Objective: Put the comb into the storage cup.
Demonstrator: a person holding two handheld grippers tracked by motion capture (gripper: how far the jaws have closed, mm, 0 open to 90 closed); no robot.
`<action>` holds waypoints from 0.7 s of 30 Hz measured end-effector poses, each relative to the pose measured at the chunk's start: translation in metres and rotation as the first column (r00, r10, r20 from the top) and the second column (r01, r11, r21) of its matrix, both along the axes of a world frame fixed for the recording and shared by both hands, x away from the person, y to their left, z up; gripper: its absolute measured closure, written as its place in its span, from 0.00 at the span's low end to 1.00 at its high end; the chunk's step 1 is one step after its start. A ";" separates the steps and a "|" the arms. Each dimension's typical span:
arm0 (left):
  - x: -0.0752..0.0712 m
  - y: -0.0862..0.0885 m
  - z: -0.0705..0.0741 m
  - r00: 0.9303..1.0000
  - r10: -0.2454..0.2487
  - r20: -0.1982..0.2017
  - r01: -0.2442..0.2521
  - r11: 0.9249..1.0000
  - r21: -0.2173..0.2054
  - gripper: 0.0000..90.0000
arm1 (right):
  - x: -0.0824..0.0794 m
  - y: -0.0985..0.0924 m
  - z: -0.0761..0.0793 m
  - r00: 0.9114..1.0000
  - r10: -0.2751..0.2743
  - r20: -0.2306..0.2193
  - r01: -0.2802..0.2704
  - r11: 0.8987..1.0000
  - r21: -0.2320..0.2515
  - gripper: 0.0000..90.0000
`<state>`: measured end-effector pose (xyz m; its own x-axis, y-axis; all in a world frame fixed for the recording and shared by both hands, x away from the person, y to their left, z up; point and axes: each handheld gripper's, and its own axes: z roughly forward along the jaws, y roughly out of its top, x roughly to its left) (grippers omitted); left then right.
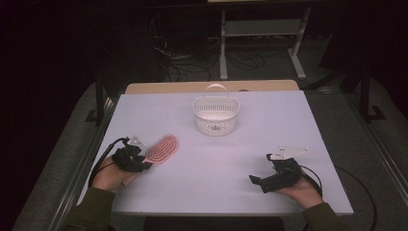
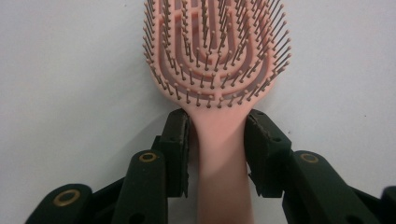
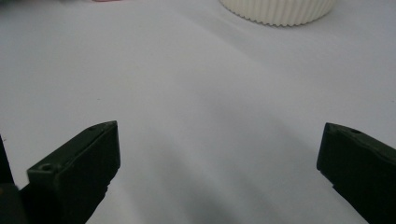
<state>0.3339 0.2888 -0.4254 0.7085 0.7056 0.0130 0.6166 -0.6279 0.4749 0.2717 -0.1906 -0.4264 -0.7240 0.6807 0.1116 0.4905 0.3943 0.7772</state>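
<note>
Nearest the bottom edge of the high view, two sleeved forearms come in at the lower left and lower right corners, each hand bearing a gripper. At the lower right, the right gripper [image 1: 257, 183] rests low over the white table [image 1: 221, 192], its black jaws pointing toward the left of the frame; in the right gripper view those jaws stand far apart at the lower left and lower right corners with bare tabletop between them, so this tool is released and grasps nothing. At the lower left of the high view, the left gripper [image 1: 144, 165] lies by the handle end of a pink hairbrush [image 1: 162, 148], whose oval head slants toward the upper right and lies bristles up on the table. The left gripper view, looking along the jaws, puts the hairbrush [image 2: 217, 70] in the upper middle with its handle running down through the centre; the left gripper [image 2: 217, 149] has one pad on each side of that handle, right against it or very nearly so. Whether they press firmly I cannot tell. Farther back, in the upper middle of the high view, a white slotted basket [image 1: 215, 115] with an upright loop handle stands well apart from both tools.
</note>
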 end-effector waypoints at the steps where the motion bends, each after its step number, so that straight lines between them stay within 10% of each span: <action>1: 0.000 0.000 0.000 1.000 0.002 -0.001 -0.002 1.000 0.000 0.71 | 0.000 0.000 0.000 1.000 0.000 0.000 0.000 1.000 -0.001 0.00; 21: 0.000 -0.003 0.001 1.000 0.018 -0.006 -0.018 1.000 0.004 0.78 | 0.000 0.000 0.000 1.000 -0.002 -0.001 0.002 1.000 -0.001 0.00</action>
